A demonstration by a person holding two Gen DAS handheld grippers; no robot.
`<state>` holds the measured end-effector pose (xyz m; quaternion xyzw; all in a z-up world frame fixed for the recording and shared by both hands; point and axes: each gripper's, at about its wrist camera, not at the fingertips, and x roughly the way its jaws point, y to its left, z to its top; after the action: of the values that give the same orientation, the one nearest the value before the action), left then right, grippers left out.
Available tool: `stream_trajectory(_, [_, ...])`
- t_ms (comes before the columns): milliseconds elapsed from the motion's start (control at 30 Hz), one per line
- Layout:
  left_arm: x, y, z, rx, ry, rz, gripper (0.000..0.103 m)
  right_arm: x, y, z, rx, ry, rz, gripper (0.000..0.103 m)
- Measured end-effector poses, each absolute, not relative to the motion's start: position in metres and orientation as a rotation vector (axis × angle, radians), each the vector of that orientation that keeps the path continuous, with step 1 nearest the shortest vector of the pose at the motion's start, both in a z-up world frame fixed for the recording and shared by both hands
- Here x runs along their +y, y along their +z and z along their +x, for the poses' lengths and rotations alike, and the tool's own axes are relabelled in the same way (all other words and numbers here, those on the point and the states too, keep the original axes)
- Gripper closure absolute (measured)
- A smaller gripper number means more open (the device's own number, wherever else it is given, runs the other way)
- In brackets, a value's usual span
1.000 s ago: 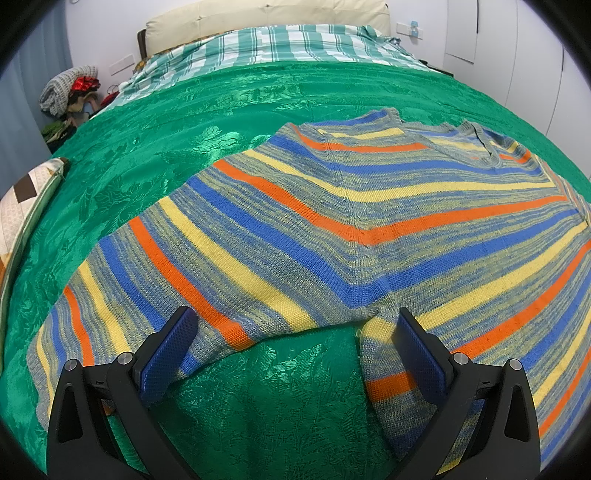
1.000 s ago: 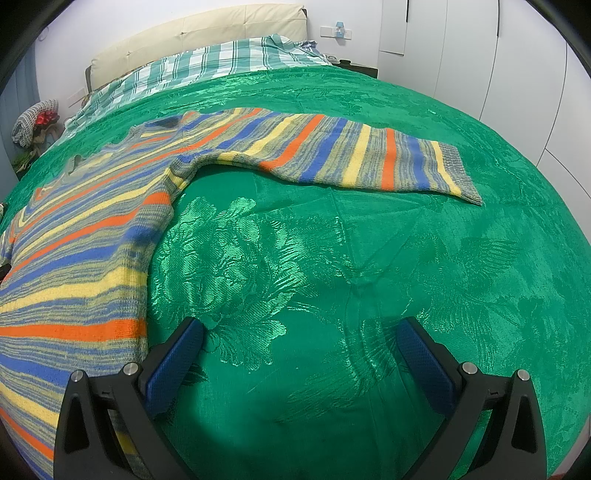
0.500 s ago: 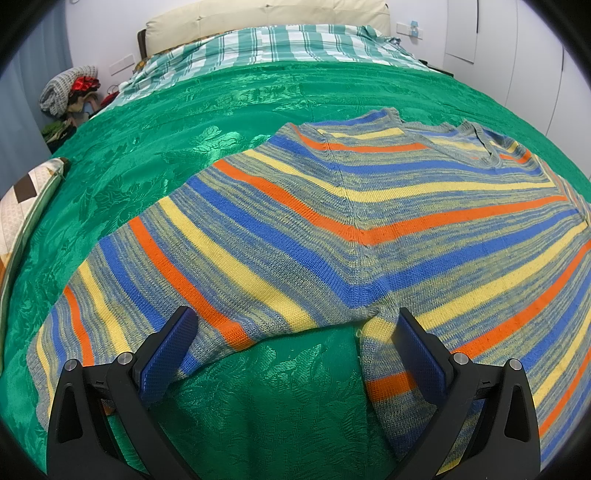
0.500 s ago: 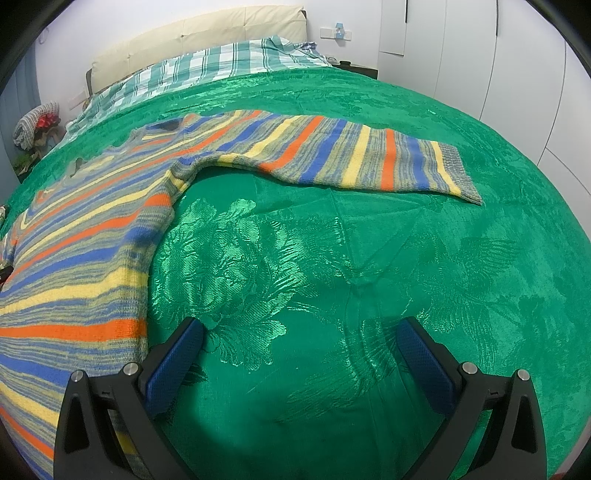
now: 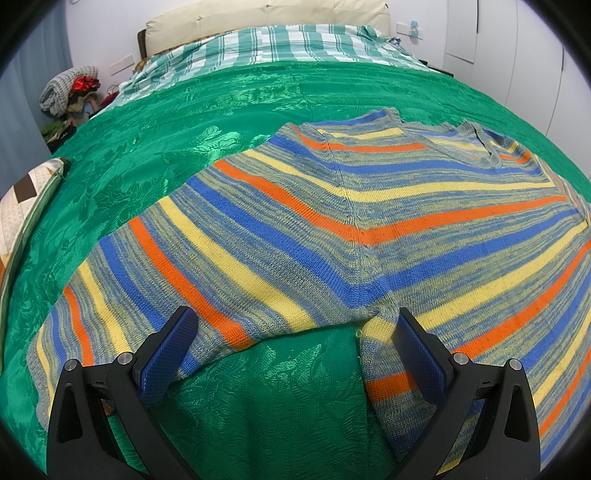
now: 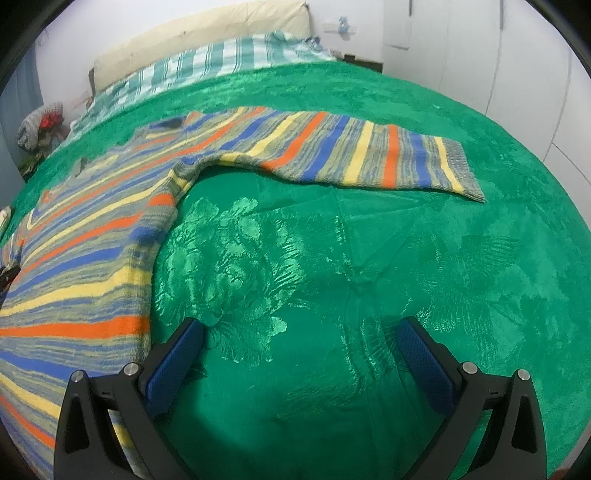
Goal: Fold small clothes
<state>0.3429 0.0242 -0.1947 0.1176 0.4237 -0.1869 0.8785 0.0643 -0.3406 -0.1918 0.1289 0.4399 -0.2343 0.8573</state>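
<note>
A striped knit sweater (image 5: 369,221) in blue, orange, yellow and grey lies flat on the green bedspread (image 5: 184,147). Its left sleeve (image 5: 129,288) runs toward the lower left in the left wrist view. My left gripper (image 5: 293,332) is open, hovering at the armpit between sleeve and body, holding nothing. In the right wrist view the sweater body (image 6: 81,266) fills the left side and the right sleeve (image 6: 351,155) stretches out to the right, cuff at its far end. My right gripper (image 6: 301,339) is open over bare bedspread (image 6: 406,277), beside the sweater's side edge.
A checked blanket (image 5: 277,44) and a cream headboard (image 5: 258,11) lie at the bed's far end. A patterned cushion (image 5: 26,206) sits at the left edge. A pile of clothes (image 5: 70,92) is beside the bed. White wardrobe doors (image 6: 498,55) stand on the right.
The right wrist view has shifted, so the sweater and its sleeve sit lower and slightly blurred. The left gripper has not moved. Both stay open.
</note>
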Motion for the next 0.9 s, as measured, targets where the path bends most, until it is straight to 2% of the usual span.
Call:
stream_trajectory(133, [0.024,-0.195,0.343,0.883,-0.39,0.245,0.0,-0.345,-0.18,0.057,0.977,-0.433,0.293,0.0])
stream_trajectory(433, [0.023,-0.194,0.346,0.88,-0.396,0.246,0.0,-0.372,-0.153,-0.012,0.827,-0.42,0.438,0.0])
stream_trajectory(600, [0.022,-0.194,0.347,0.877,-0.394,0.247,0.0,-0.367,-0.145,-0.018,0.774,-0.381,0.414,0.0])
stream_trajectory(900, [0.02,-0.196,0.349,0.875,-0.392,0.246,0.0,-0.364,-0.153,-0.017,0.79,-0.397,0.416,0.0])
